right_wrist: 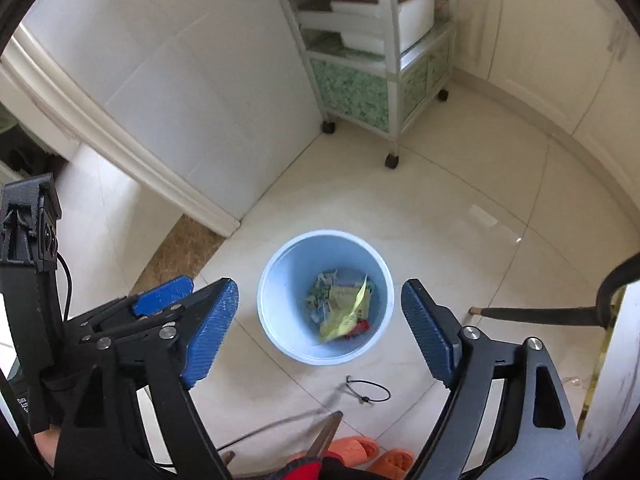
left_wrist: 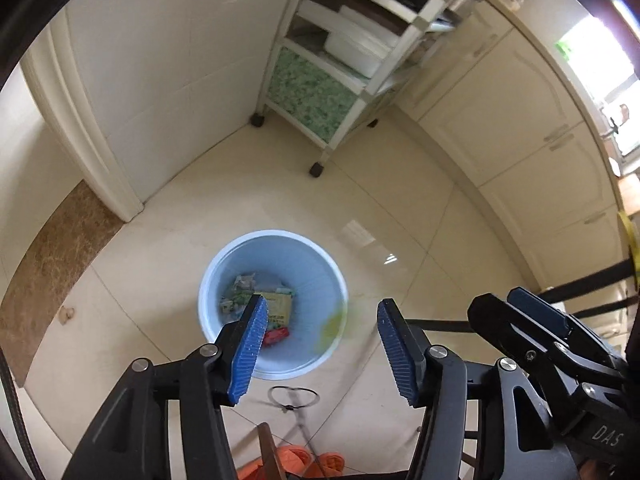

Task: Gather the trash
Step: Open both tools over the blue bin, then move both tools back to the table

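- Trash lies in the bottom of a light blue bin [left_wrist: 273,306] on the cream tiled floor [left_wrist: 400,216]: crumpled paper scraps, a yellowish box and a small red piece.
- Seen from the right wrist, a yellow wrapper [right_wrist: 349,314] appears blurred inside the bin, above the other scraps; from the left wrist it is only a yellow-green smear near the bin's right rim.
- Both tools hang above the bin and look down into it. The left gripper [left_wrist: 322,346] has its blue pads spread wide with nothing between them.
- The right gripper [right_wrist: 320,330] is likewise spread apart and holds nothing; it also shows at the right edge of the left wrist view.
- A black cable tie loop [right_wrist: 368,392] lies on the floor just in front of the bin.
- Orange slippers [right_wrist: 372,454] show at the lower edge.
- A white wheeled shelf cart [right_wrist: 380,52] with green patterned panels stands well beyond the bin, against the wall.
- Cream cabinet doors [left_wrist: 520,120] run along the right.
- A brown stone threshold [left_wrist: 52,264] marks the doorway on the left.
- A dark chair leg [right_wrist: 536,314] juts in from the right.
- Nothing stands between the grippers and the bin's open top.
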{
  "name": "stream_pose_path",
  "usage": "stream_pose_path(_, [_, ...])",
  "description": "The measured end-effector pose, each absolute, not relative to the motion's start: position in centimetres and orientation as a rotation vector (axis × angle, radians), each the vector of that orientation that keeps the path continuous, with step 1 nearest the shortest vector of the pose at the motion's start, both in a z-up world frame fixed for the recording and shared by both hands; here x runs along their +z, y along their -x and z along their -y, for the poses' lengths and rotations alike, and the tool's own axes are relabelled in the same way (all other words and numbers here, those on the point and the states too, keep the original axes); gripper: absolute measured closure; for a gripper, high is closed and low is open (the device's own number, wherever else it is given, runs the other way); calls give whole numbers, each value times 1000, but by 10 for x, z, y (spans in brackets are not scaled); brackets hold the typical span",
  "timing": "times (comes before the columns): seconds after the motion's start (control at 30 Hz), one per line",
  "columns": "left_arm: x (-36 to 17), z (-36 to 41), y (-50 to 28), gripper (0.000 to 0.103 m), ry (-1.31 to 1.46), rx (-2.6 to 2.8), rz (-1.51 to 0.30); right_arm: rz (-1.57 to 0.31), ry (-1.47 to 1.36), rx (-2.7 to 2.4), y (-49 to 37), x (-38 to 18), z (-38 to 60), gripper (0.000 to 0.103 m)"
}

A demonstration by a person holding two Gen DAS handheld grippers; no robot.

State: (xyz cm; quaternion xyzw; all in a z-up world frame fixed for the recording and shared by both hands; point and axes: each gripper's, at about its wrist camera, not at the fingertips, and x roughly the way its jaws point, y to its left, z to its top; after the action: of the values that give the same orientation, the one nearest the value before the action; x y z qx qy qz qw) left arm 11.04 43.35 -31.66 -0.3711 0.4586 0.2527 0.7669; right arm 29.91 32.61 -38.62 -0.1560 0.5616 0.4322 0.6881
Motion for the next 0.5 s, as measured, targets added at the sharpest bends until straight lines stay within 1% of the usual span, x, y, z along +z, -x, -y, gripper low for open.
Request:
stream_pose_path(0.07, [-305, -418, -106, 47, 790, 526, -970, -1225, 340, 958, -298, -374, -316, 19])
stream_pose_path(0.13, [-294, -399, -97, 43, 768, 502, -953, -1153, 356, 926, -295, -354, -302, 18])
stream_pose_path(0.23, [-269, -374, -91, 43, 718, 456, -905, -1037, 349, 859, -289, -312, -268, 15])
stream_pose_path(0.3, [-250, -353, -92, 43, 686, 413, -875, -959, 329, 820, -285, -281, -238, 9])
stream_pose_path(0.43, [-195, -298, -95, 37, 563, 313, -796, -850, 244, 731, -277, -221, -165, 7])
stream_pose_path(0.47, [-188, -284, -91, 35, 536, 292, -779, -827, 217, 709, -275, -207, -144, 6])
stream_pose_path(0.5, [-175, -267, -91, 35, 498, 264, -754, -799, 189, 681, -274, -193, -121, 5])
